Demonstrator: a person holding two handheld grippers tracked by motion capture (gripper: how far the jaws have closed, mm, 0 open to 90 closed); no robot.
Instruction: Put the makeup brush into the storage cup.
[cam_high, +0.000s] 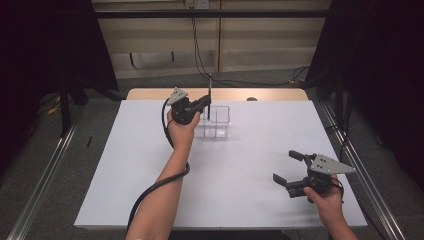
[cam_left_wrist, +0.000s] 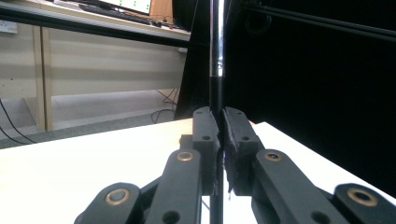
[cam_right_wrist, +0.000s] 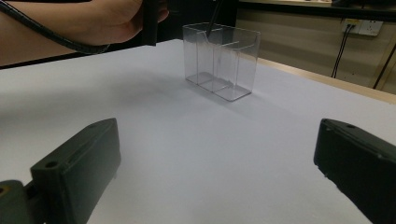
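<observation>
A person's left tool (cam_high: 204, 102) is clenched on a slim dark rod (cam_high: 210, 92), holding it upright over a clear plastic organiser (cam_high: 217, 122) that stands at the far middle of the white counter (cam_high: 250, 150). In the left gripper view the two black jaws press together on the rod (cam_left_wrist: 216, 56), whose shaft runs dark at the grip and shiny higher up. From the right gripper view, the organiser (cam_right_wrist: 223, 60) shows several compartments divided by clear walls, and the rod's lower end (cam_right_wrist: 214, 21) appears to dip into the far-left one, though whether the tip touches the floor of the box cannot be told.

The right tool (cam_high: 289, 167) rests near the right front of the counter, well apart from the organiser, its jaws spread wide and gripping nothing; its hand (cam_high: 327, 200) sits low by the counter's near edge.

By the look of it, the job of standing the rod in the organiser is well advanced: the rod is gripped, carried and lined up with a compartment. What seems left is to lower it fully, let go and draw the left tool clear without tipping the light box.
</observation>
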